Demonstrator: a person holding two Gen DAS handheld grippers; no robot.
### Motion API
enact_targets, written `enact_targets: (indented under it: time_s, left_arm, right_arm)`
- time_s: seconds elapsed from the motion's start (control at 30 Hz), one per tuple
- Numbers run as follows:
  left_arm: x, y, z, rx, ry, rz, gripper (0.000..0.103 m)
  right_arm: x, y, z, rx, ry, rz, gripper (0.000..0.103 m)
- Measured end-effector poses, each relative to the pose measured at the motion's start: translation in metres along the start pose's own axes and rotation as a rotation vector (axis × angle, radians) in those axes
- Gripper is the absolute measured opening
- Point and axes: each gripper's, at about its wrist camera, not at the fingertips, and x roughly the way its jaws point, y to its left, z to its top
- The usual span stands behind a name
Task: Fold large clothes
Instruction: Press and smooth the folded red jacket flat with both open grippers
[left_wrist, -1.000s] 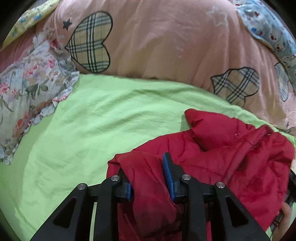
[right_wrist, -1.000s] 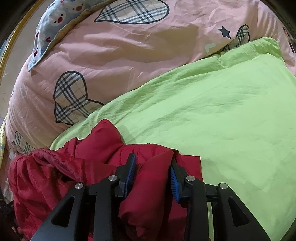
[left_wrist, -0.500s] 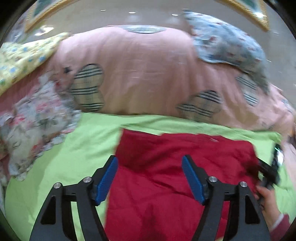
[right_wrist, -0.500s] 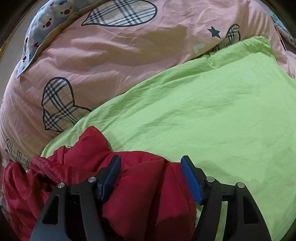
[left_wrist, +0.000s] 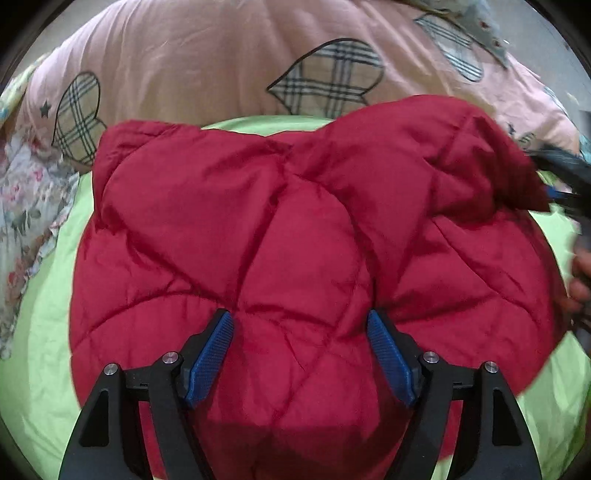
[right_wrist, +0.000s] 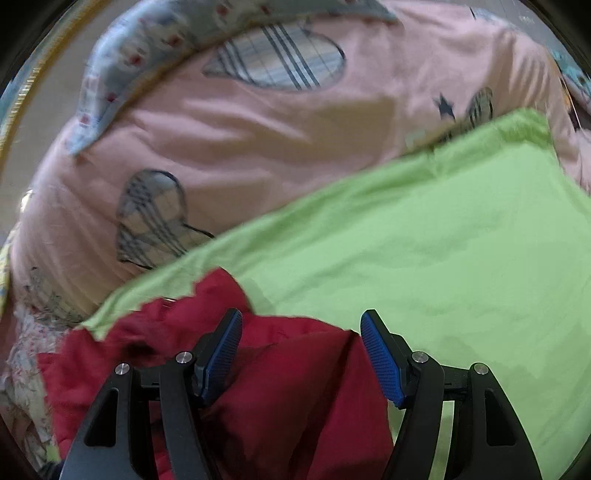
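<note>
A red quilted puffer jacket (left_wrist: 280, 236) lies spread on the lime green sheet (left_wrist: 44, 332) and fills most of the left wrist view. My left gripper (left_wrist: 301, 350) is open, its blue pads (left_wrist: 210, 354) just over the jacket's near part. In the right wrist view the jacket (right_wrist: 288, 398) lies bunched at the lower left. My right gripper (right_wrist: 301, 354) is open over the jacket's right edge, holding nothing. The right gripper and the hand on it show blurred at the right edge of the left wrist view (left_wrist: 569, 173).
A pink duvet with plaid hearts (left_wrist: 229, 62) is piled along the far side of the sheet (right_wrist: 461, 258); it also shows in the right wrist view (right_wrist: 258, 147). A floral pillow (left_wrist: 26, 206) lies at the left. A blue patterned pillow (right_wrist: 147, 40) sits on the duvet.
Both grippers were shut on the jacket a second ago and have opened. The jacket now lies spread flatter, and the left gripper has moved in over it.
</note>
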Motion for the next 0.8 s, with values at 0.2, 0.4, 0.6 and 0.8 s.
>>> enact_targets:
  time_s: [0.2,0.4,0.6,0.8]
  left_arm:
    - [0.015,-0.005,0.01,-0.015,-0.014,0.038,0.077]
    - [0.026,-0.011,0.02,-0.02,-0.002,0.048,0.078]
    - [-0.005,0.01,0.024,-0.025,-0.023,-0.02,0.074]
    - [-0.03,0.054,0.024,-0.079,-0.076,0.063,0.073]
  right_arm:
    - [-0.053,0.035,-0.01,-0.164,-0.018,0.097,0.07]
    - [-0.001,0.071,-0.047,-0.314,0.228,0.135,0.07]
    - [0.052,0.055,-0.057,-0.24,0.3,0.08,0.068]
    - [0.065,0.05,-0.051,-0.206,0.303,0.057,0.068]
